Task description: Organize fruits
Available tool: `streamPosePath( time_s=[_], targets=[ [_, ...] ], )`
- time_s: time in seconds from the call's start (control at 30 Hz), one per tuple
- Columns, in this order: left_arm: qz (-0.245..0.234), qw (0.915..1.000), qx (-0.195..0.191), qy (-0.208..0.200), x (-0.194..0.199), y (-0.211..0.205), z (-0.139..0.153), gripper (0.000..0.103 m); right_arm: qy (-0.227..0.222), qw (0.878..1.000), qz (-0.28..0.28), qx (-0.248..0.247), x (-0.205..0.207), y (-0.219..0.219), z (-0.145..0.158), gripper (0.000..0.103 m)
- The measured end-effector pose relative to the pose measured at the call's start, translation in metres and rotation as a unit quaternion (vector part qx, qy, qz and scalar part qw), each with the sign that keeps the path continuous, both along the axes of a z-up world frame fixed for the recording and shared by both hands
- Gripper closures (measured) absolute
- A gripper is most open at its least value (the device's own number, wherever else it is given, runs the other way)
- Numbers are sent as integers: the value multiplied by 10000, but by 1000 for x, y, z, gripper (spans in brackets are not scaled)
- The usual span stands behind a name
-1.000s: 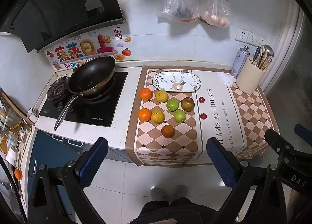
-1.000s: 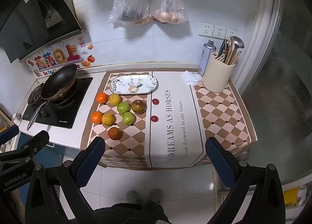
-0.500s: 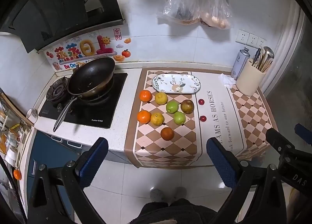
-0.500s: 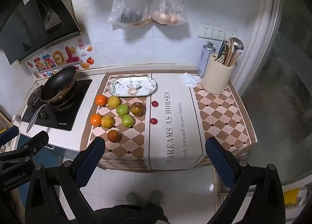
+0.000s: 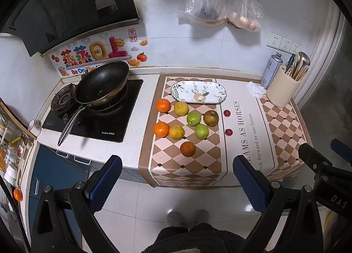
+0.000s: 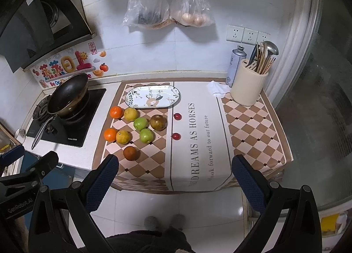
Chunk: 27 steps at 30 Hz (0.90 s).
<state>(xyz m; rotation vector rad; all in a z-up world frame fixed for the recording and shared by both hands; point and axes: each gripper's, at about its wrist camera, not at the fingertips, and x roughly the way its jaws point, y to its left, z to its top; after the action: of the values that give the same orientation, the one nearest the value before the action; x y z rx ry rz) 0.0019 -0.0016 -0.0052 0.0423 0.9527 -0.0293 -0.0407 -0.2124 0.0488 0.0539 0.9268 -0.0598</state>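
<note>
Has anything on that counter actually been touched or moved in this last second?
No. Both cameras drifted slightly, so the view shifts a touch, but nothing was taken or let go. The left gripper and right gripper stay open, short of the counter. The plate is still bare, and the oranges, green apples and small red fruits lie where they were.

Two hand-held grippers, each a black frame with silver screw heads at the joints. The left gripper (image 5: 177,183) carries fingers (image 5: 105,183) faced in dark blue, dimpled pads; the right gripper (image 6: 175,182) matches, its fingers (image 6: 248,182) blue-padded too. White lettering marks the black bodies. Below, the person's dark fuzzy clothing (image 5: 193,239) and grey slippers (image 6: 150,223) show.
</note>
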Motion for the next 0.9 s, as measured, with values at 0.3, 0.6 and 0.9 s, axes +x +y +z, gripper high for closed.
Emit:
streamPosePath(
  time_s=[0.3, 0.6, 0.9],
  targets=[
    [27, 10000, -39, -10, 1, 1, -1, 0, 10, 10000, 15, -2, 2, -1, 3, 0],
    [27, 10000, -41, 4, 2, 0, -1, 0, 22, 10000, 20, 22, 1, -1, 5, 0],
    [28, 10000, -48, -4, 1, 0, -1, 0, 26, 10000, 4, 23, 3, -2, 6, 0]
  ],
)
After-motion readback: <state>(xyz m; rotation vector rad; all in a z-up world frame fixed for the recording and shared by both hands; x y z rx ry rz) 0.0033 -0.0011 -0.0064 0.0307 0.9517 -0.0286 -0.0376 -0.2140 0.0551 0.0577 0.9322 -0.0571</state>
